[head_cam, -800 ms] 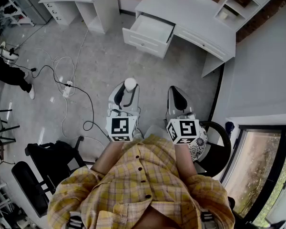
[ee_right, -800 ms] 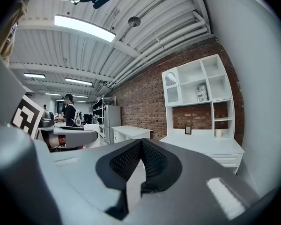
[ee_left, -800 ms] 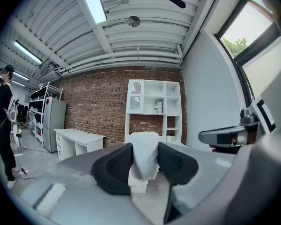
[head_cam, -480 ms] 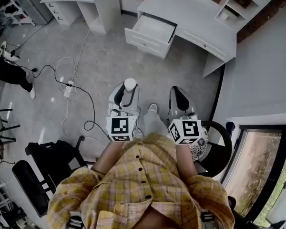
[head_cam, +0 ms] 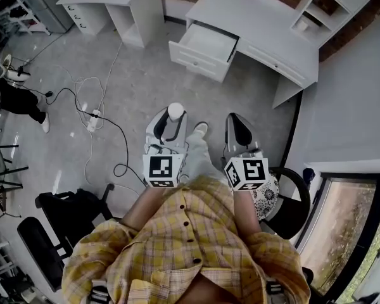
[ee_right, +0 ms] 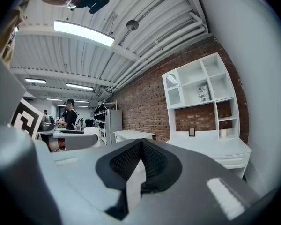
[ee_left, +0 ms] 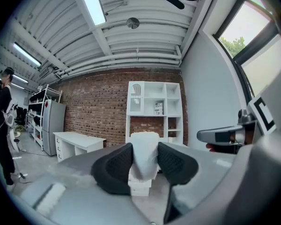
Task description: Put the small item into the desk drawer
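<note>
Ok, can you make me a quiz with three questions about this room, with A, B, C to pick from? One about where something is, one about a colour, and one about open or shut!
1. Where is the small white item?
A on the floor; B between the left tool's jaws; C in a shirt pocket.
2. What colour is the desk?
A white; B red; C black.
3. How is the desk drawer?
A shut; B pulled open; C taken off.

Answers: B, the left tool's pads press on it; A, its top is all white; B, it sticks out from the desk front.
</note>
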### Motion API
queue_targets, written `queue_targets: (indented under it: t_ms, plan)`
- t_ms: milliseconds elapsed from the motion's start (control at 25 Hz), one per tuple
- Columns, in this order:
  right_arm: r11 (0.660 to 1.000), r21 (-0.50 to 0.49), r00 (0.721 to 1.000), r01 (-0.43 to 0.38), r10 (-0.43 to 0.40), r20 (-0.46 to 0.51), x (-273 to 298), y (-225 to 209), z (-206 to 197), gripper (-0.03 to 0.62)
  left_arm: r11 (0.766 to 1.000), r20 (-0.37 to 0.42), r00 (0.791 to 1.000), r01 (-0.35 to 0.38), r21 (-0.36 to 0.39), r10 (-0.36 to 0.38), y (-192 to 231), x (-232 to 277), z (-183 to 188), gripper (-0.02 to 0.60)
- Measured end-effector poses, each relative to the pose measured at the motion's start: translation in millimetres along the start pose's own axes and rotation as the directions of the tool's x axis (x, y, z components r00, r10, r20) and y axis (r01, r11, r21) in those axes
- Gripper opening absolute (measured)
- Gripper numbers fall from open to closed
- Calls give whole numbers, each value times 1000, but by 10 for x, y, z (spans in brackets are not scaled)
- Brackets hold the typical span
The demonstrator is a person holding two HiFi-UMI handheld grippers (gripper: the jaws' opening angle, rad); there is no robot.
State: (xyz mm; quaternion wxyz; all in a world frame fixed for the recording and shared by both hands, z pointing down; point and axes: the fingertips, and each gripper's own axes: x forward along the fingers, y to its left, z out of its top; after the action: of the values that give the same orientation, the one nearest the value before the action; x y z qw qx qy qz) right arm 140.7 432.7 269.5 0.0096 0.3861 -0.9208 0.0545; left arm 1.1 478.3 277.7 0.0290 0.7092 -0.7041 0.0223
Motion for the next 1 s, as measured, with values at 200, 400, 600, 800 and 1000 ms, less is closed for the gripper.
queue_targets:
  t_ms: [200, 400, 600, 800, 1000]
  plan:
    - [1000, 4, 1000, 5, -5, -2, 342, -125, -50, 2, 1000, 1, 1000, 26, -7, -26, 109, 363, -6, 172]
    - [1000, 7, 1000, 26, -26, -4, 872, -364, -49, 2, 999, -1, 999, 41, 0, -41, 313, 931, 0, 172]
    - [999, 18, 999, 38, -38, -16, 1531, -713, -3, 2, 998, -30, 998, 64, 6, -64, 485, 1648, -14, 172]
    - [999, 24, 998, 44, -43, -43, 2242, -1113, 61, 2, 997, -59, 995, 78, 5, -78, 680, 2442, 17, 172]
    - [998, 33, 996, 58, -56, -76, 2959, -1573, 97, 2, 995, -94, 991, 98, -3, -98, 837, 3290, 21, 172]
